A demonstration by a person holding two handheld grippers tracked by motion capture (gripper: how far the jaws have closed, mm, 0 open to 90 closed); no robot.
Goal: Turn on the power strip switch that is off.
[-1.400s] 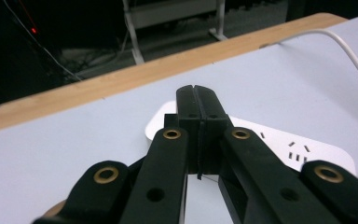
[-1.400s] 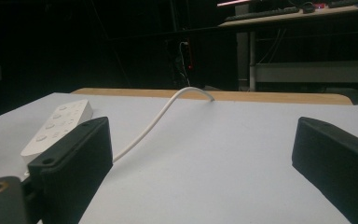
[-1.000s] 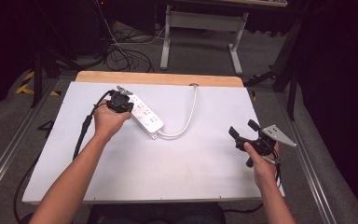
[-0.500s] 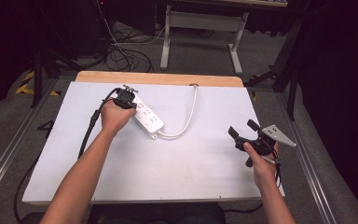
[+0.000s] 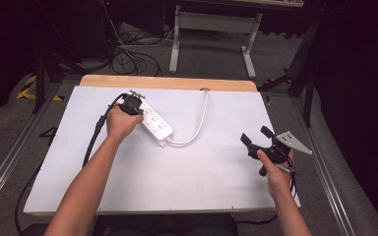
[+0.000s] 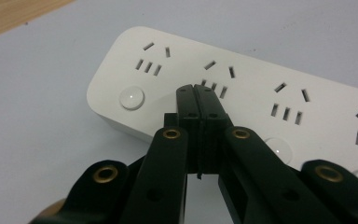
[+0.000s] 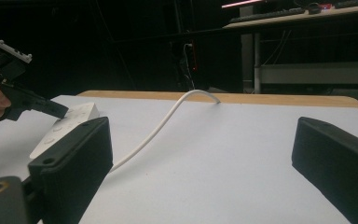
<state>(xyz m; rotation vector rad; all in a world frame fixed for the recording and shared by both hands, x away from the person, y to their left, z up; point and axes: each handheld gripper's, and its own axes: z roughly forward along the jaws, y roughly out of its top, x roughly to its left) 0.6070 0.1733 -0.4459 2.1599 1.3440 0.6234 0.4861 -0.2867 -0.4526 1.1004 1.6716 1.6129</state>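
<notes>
left gripper [image 6: 196, 91] jaws pressed together, tip over the power strip [image 6: 261, 93] near its end button [image 6: 132, 98], likely to poke it; right gripper [image 5: 258, 136] idle, jaws apart.

High view: table [image 5: 211, 182] evenly lit from above, bright white; surroundings beyond far edge fall into darkness. Shadows soft and short, faint one under cord [image 5: 200, 120]. Picture slightly soft, grainy. Left gripper view: power strip [image 6: 270, 88] sharp, bright, small glint on round button [image 6: 132, 98]; black links at bottom blurred. Right gripper view: dim, dark background, near jaws out of focus, small red glow far back.
</notes>
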